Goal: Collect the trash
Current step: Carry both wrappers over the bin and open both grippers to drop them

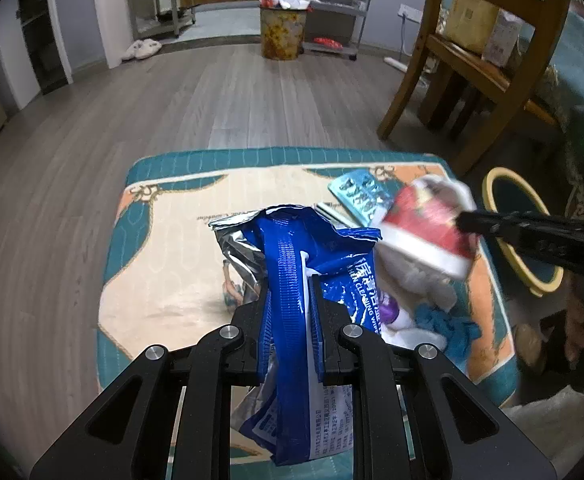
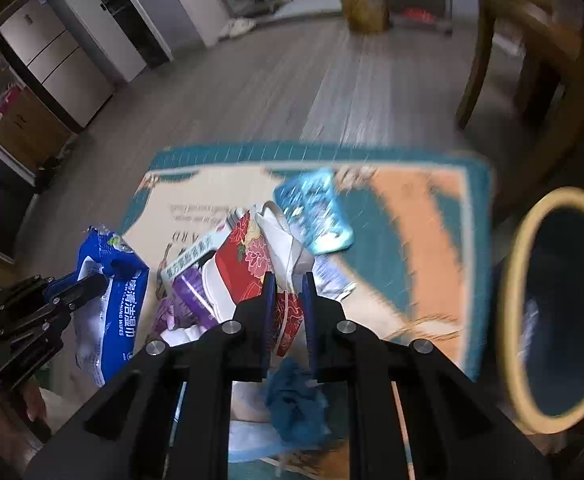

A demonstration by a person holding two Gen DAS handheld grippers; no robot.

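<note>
Lettering "CLEANING WIPES" marks the blue packet (image 1: 292,304) between left gripper (image 1: 290,284) jaws.

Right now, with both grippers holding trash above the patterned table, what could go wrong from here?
1. The left gripper pinches the blue wipes packet along one narrow fold; the rest hangs loose and may slip out.
2. The right gripper clamps only an edge of the crushed red paper cup, which could tear free.
3. The bin sits off the table's right side, so a swing might sweep the blister pack off the table.
</note>
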